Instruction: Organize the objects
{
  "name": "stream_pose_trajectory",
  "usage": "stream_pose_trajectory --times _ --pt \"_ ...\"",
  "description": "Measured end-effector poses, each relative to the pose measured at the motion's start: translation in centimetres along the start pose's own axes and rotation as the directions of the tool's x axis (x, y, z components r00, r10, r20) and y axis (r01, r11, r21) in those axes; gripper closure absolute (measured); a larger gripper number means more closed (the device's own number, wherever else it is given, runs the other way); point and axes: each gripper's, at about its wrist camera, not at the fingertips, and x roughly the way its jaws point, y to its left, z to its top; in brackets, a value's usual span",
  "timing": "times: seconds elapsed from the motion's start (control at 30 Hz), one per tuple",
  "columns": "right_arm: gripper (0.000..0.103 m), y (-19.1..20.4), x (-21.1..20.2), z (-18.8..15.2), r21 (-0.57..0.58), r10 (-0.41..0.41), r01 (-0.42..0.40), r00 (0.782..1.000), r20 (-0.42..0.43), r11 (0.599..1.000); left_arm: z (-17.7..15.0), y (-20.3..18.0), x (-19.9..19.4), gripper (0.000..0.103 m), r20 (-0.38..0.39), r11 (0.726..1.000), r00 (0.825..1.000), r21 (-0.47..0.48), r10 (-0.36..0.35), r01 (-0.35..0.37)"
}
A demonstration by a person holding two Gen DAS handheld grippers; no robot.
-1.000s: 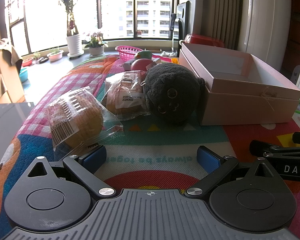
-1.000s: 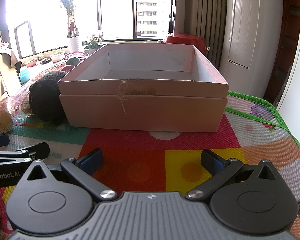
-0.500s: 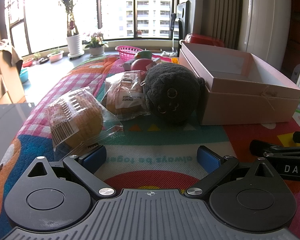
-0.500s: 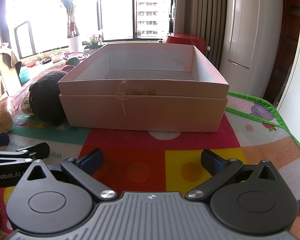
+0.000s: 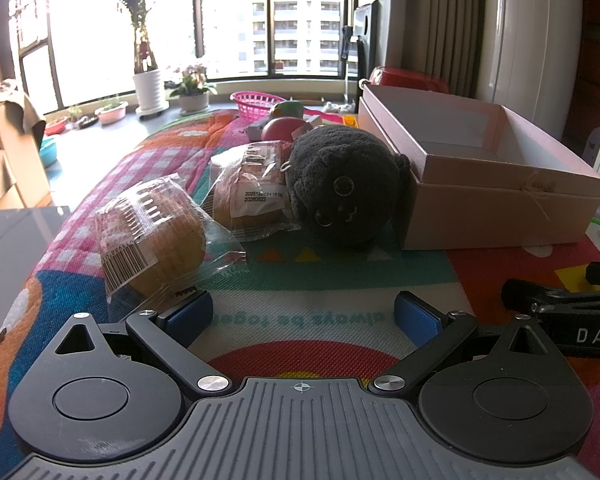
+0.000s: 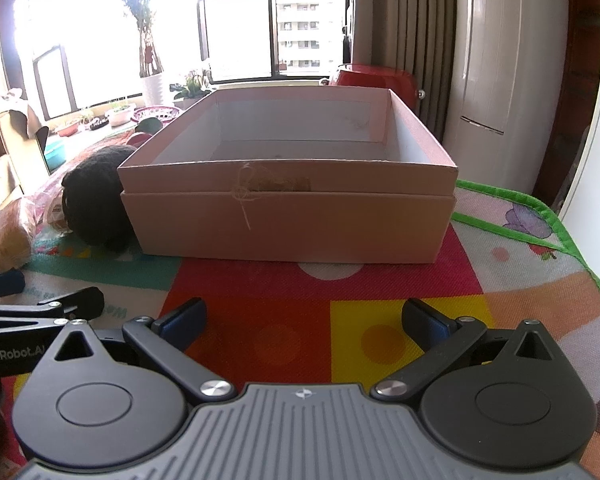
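An open pink cardboard box (image 6: 288, 216) stands empty on the colourful mat, straight ahead of my right gripper (image 6: 304, 320), which is open and holds nothing. In the left wrist view the box (image 5: 496, 204) is at the right. A dark grey plush toy (image 5: 342, 188) leans against its left wall; the plush (image 6: 96, 204) shows in the right view too. Two wrapped bread buns lie left of the plush: one near (image 5: 152, 240), one further back (image 5: 252, 188). My left gripper (image 5: 304, 314) is open and empty, its left pad close to the near bun's wrapper.
A red and green toy (image 5: 284, 120) and a pink basket (image 5: 256, 102) sit behind the plush. A grey tabletop (image 5: 8, 236) borders the mat at left. Potted plants (image 5: 148, 80) line the window sill. The mat's green edge (image 6: 540, 208) runs at right, by a white cabinet.
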Motion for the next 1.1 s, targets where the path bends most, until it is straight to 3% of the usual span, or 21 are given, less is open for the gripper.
stream_pose_trajectory --times 0.33,0.5,0.57,0.67,0.73,0.8,0.83,0.97,1.0,1.07,1.1 --pt "0.0 -0.6 0.0 0.4 -0.017 0.039 -0.04 0.998 -0.053 0.999 -0.1 0.2 -0.3 0.003 0.004 1.0 1.0 -0.011 -0.011 0.011" --pt "0.0 -0.1 0.2 0.9 -0.036 0.014 -0.017 0.997 -0.079 0.999 -0.5 2.6 -2.0 0.003 0.027 0.989 0.993 -0.091 -0.113 0.115" --pt "0.0 -0.1 0.0 0.8 -0.036 0.015 -0.018 0.996 -0.084 0.999 -0.5 3.8 -3.5 0.003 0.075 0.994 0.994 -0.059 -0.084 0.088" --pt "0.0 -0.2 -0.1 0.7 -0.034 0.019 -0.021 0.997 -0.078 0.999 0.7 6.6 -4.6 0.003 0.139 0.999 0.989 0.001 0.045 -0.046" --pt "0.0 -0.2 0.0 0.7 -0.04 0.014 -0.017 0.997 -0.075 0.999 2.3 9.4 -3.4 0.003 0.046 0.996 0.998 -0.077 0.047 -0.044" --pt "0.0 -0.2 0.1 0.8 -0.043 0.019 -0.023 0.997 -0.079 0.999 3.6 12.2 -1.8 0.003 -0.024 0.963 0.999 -0.268 -0.04 0.032" --pt "0.0 -0.2 0.1 0.9 -0.05 0.02 -0.024 0.996 -0.083 0.998 3.9 12.8 -1.0 0.003 -0.027 0.948 0.997 -0.315 -0.069 0.057" --pt "0.0 -0.2 0.4 1.4 -0.059 0.031 -0.037 0.995 -0.097 0.998 5.1 10.9 2.5 0.003 -0.059 0.972 0.998 -0.233 -0.017 0.002" --pt "0.0 -0.1 0.3 1.4 -0.063 0.036 -0.043 0.994 -0.099 0.997 5.1 10.6 3.2 0.005 -0.068 0.978 0.997 -0.21 -0.02 0.006" --pt "0.0 0.5 -0.1 1.6 -0.09 0.085 -0.095 0.99 -0.11 0.991 5.0 10.8 4.1 0.044 -0.051 0.982 0.997 -0.184 -0.05 0.04" --pt "0.0 1.1 -0.7 1.8 -0.107 0.114 -0.124 0.989 -0.092 0.987 5.0 11.4 3.7 0.044 -0.031 0.982 0.998 -0.186 -0.047 0.041"
